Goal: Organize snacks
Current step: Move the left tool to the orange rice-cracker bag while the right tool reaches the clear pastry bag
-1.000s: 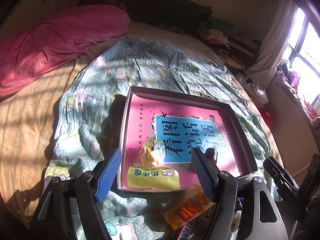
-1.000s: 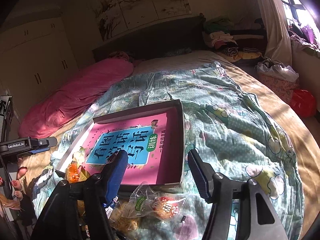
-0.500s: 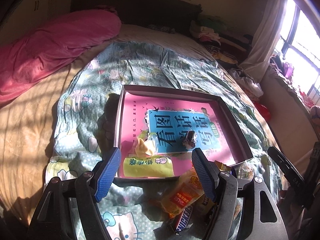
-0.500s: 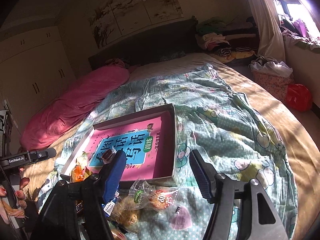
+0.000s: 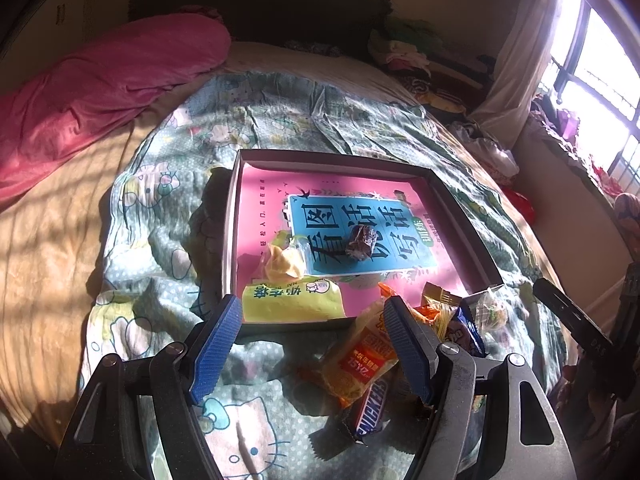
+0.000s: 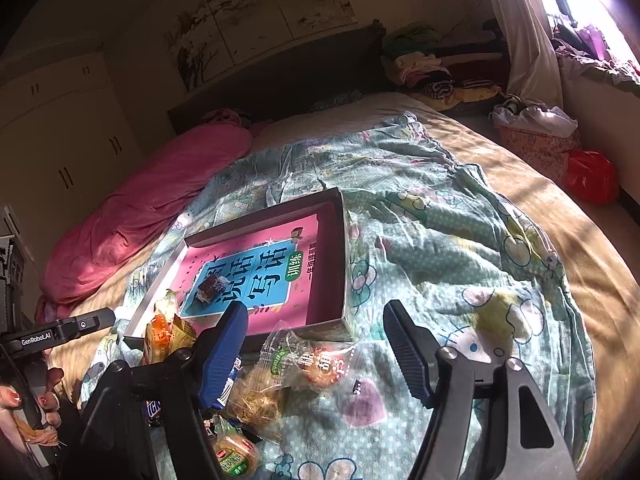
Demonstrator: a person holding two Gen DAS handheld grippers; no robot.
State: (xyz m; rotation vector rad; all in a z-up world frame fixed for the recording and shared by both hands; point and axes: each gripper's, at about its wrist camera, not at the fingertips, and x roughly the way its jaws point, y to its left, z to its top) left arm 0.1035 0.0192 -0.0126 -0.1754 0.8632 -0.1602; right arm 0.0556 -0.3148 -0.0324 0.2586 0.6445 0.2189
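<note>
The right gripper [image 6: 316,344] is opening empty over a light, crinkly, slippery packet [image 6: 316,364], best pinched across its middle, while the left gripper [image 5: 312,336] is hanging open, holding nothing.

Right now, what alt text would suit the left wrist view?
A shallow box lined with a pink book cover lies on a cartoon-print quilt, holding a dark wrapped sweet and a yellow packet. The open left claw hovers over loose snacks.
</note>
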